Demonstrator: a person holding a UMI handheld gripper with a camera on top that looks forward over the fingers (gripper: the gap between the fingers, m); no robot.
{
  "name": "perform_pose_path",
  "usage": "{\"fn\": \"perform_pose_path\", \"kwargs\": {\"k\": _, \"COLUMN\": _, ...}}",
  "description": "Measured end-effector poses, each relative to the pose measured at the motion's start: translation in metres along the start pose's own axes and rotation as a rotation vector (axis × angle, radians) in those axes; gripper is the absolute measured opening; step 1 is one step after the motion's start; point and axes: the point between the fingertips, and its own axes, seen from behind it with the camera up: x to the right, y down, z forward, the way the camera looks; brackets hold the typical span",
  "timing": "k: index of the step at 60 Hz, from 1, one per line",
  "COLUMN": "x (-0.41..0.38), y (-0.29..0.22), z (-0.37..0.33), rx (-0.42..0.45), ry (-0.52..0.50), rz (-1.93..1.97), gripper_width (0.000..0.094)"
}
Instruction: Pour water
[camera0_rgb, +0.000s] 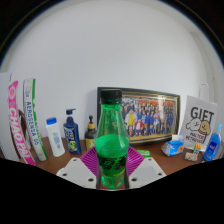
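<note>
A green plastic bottle (112, 140) with a dark cap stands upright between my fingers, filling the gap between them. My gripper (112, 165) is shut on the bottle's lower body; the magenta pads (91, 160) show at both sides of it. The bottle's base is hidden below the fingers. No cup or other vessel for the water is in view.
A brown desk top (160, 157) runs to a white wall. Behind the bottle stands a framed group photo (150, 113). To the left are tall tubes (30, 120), a small white bottle (54, 136) and a blue pump bottle (71, 131). To the right is a "GIFT" card (199, 120) and small items.
</note>
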Motion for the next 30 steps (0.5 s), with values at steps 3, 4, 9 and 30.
{"fn": "perform_pose_path", "kwargs": {"k": 3, "x": 0.000, "y": 0.021, "z": 0.006, "rx": -0.025, "ry": 0.000, "rz": -0.005, "gripper_width": 0.0312}}
{"fn": "perform_pose_path", "kwargs": {"k": 4, "x": 0.000, "y": 0.027, "z": 0.008, "rx": -0.031, "ry": 0.000, "rz": -0.004, "gripper_width": 0.0312}}
{"fn": "perform_pose_path", "kwargs": {"k": 9, "x": -0.001, "y": 0.053, "z": 0.014, "rx": -0.053, "ry": -0.008, "rz": 0.014, "gripper_width": 0.0313}}
{"fn": "perform_pose_path", "kwargs": {"k": 30, "x": 0.001, "y": 0.074, "z": 0.020, "rx": -0.038, "ry": -0.005, "rz": 0.047, "gripper_width": 0.0434}}
